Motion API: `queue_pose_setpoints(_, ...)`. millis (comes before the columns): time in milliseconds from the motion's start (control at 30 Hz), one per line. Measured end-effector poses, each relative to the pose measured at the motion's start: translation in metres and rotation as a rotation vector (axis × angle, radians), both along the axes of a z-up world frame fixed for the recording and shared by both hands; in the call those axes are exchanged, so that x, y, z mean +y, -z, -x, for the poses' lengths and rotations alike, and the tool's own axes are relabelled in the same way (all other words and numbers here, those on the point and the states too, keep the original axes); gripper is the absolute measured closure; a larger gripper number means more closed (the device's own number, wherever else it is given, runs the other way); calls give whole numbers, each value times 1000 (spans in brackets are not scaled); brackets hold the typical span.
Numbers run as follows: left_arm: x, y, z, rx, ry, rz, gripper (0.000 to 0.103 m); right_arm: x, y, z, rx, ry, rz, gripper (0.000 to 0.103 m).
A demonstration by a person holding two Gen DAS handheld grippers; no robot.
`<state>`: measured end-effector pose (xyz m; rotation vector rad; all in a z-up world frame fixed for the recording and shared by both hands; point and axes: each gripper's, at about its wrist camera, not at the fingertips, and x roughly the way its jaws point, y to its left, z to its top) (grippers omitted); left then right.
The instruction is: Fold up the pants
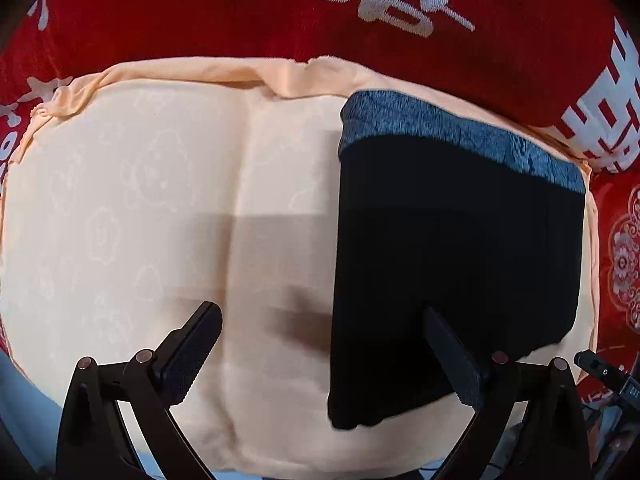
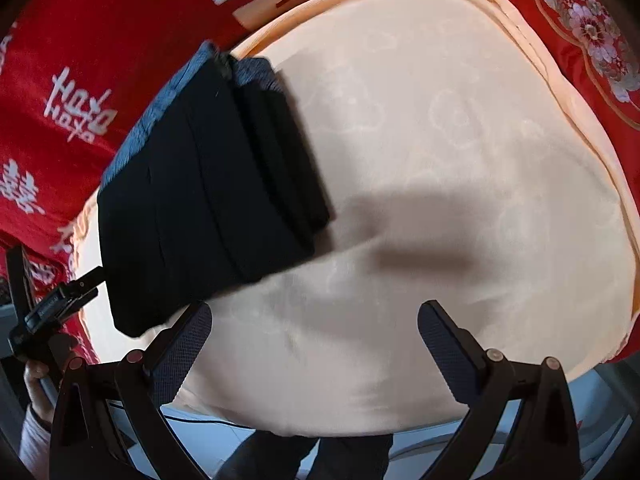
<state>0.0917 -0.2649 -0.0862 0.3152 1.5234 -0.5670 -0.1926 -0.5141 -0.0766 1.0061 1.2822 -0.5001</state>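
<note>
The black pants (image 1: 456, 264) lie folded into a thick rectangle on the cream cushion (image 1: 160, 208), with the blue-grey waistband (image 1: 460, 132) at the far end. In the right wrist view the folded pants (image 2: 208, 200) lie at the left, layers stacked. My left gripper (image 1: 320, 344) is open and empty, above the pants' near left edge. My right gripper (image 2: 316, 344) is open and empty over bare cushion (image 2: 460, 184), just right of the pants. The other gripper (image 2: 60, 304) shows at the far left.
A red blanket with white characters (image 1: 360, 20) surrounds the cushion on the far side and both sides. A red flowered cloth (image 2: 588, 28) lies at the far right. The cushion's near edge drops to a pale floor (image 2: 208, 432).
</note>
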Motion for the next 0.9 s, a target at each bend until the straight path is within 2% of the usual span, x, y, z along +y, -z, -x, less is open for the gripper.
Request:
queue_pose_setpoints(167,-7,4,-8,6,-11,2,2,-21,3,-3,0,2,3,0)
queue_pose_setpoints(300,-14,5,-11,7,-18,12,2,-36,5,-11,-33,13,-23,0)
queue_pose_setpoints(567,-23,8,-26,6,-19,34,2,-57,10,-39,-44,-86,-13,0)
queue_pose_setpoints(767,-25,22,-36,89,1,110,2,-69,22,-61,-126,-129,-61,0)
queue_pose_setpoints(900,-27,31,-42,129,36,157,2,-72,36,-72,-174,-161,-131,0)
